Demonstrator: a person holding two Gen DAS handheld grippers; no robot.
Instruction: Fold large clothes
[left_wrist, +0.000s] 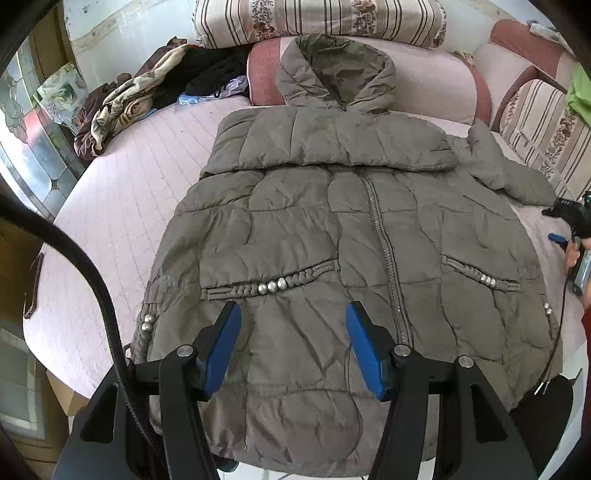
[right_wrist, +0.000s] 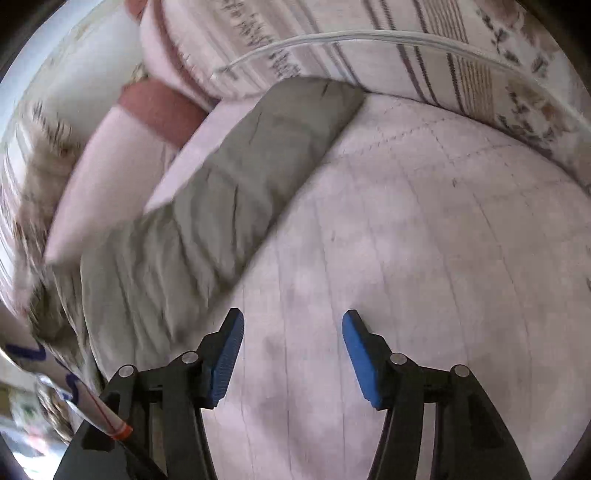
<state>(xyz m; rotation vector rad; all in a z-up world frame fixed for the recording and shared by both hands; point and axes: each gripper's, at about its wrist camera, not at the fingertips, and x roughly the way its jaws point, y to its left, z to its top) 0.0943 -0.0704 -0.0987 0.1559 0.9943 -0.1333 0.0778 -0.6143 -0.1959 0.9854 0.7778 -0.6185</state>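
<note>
The grey-brown quilted hooded jacket (left_wrist: 332, 229) loses its hem behind the gripper frames — the right wrist view is motion-smeared at left.

jacket (left_wrist: 332, 229): 1 | gripper: 2, left gripper (left_wrist: 293, 347), right gripper (right_wrist: 293, 356) | clothes heap (left_wrist: 155, 88): 1

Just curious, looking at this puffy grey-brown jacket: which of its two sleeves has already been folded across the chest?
The sleeve on the picture's left, lying flat across the quilted grey-brown hooded jacket below the hood. The other sleeve sticks out sideways over the pink quilted bedspread.
</note>
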